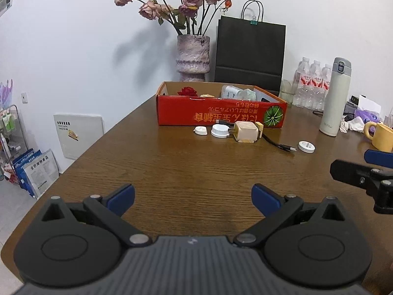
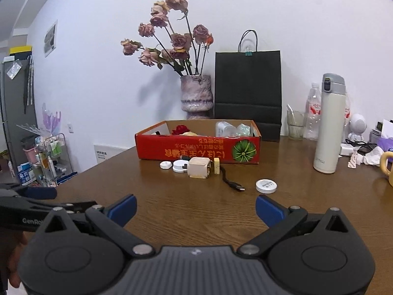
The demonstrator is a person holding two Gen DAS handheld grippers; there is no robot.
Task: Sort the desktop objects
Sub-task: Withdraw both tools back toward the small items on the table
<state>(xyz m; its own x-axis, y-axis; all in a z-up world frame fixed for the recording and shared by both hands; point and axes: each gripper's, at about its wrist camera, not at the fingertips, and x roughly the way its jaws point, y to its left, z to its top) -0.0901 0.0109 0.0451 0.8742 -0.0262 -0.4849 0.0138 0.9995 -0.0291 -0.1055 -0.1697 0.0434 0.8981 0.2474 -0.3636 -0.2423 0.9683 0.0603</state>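
Note:
A red cardboard box (image 1: 221, 113) (image 2: 196, 148) stands open on the wooden table (image 1: 184, 172), with a red rose and white items inside. In front of it lie two white caps (image 1: 200, 130) (image 1: 220, 130), a beige plug adapter (image 1: 246, 132) (image 2: 198, 167), a black USB cable (image 1: 280, 145) (image 2: 233, 184) and a round white disc (image 1: 306, 146) (image 2: 266, 186). My left gripper (image 1: 192, 198) is open over bare wood, well short of these things. My right gripper (image 2: 196, 209) is also open and holds nothing; part of it shows at the left wrist view's right edge (image 1: 363, 172).
A vase of dried roses (image 1: 193, 57) and a black paper bag (image 1: 249, 54) stand behind the box. To the right are a white thermos (image 1: 334, 98) (image 2: 329, 125), water bottles (image 1: 310, 83), a yellow mug (image 1: 380, 135) and crumpled tissue. The table's left edge drops to a floor rack.

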